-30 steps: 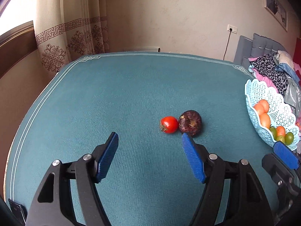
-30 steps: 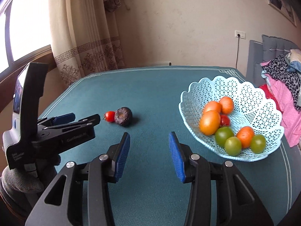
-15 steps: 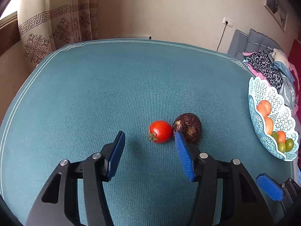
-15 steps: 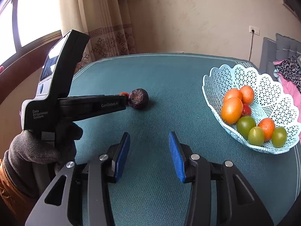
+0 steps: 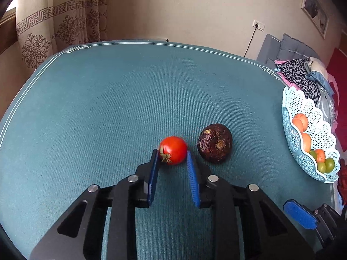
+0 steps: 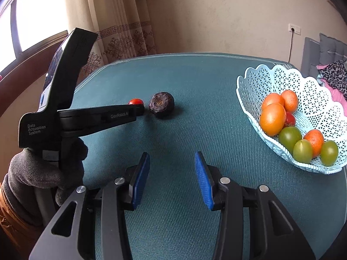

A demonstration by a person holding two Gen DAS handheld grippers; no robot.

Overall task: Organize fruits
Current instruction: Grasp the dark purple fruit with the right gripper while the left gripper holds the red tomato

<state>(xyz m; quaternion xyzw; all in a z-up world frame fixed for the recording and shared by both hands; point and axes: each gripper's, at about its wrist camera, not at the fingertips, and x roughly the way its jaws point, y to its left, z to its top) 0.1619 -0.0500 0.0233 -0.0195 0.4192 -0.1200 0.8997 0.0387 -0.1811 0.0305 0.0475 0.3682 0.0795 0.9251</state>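
Note:
A small red tomato [image 5: 173, 149] lies on the teal tablecloth [image 5: 130, 99], with a dark wrinkled fruit [image 5: 215, 146] just to its right. My left gripper [image 5: 171, 153] is closing its jaws, and both blue pads touch the tomato's sides. From the right wrist view the tomato [image 6: 135, 101] peeks over the left gripper's tip [image 6: 139, 109], beside the dark fruit [image 6: 161, 105]. My right gripper [image 6: 172, 158] hovers open over bare cloth, nothing between its fingers. A light blue lattice basket [image 6: 271, 73] at the right holds several orange, green and red fruits.
A grey-gloved hand [image 6: 43, 173] holds the left gripper's handle. Patterned curtains [image 5: 65, 21] and a window stand behind the table's far left edge. A bed with piled clothes [image 5: 303, 73] is beyond the basket [image 5: 289, 99].
My left gripper moved forward to the tomato and its jaws narrowed from wide apart onto the tomato's sides. The right gripper's opening stayed the same.

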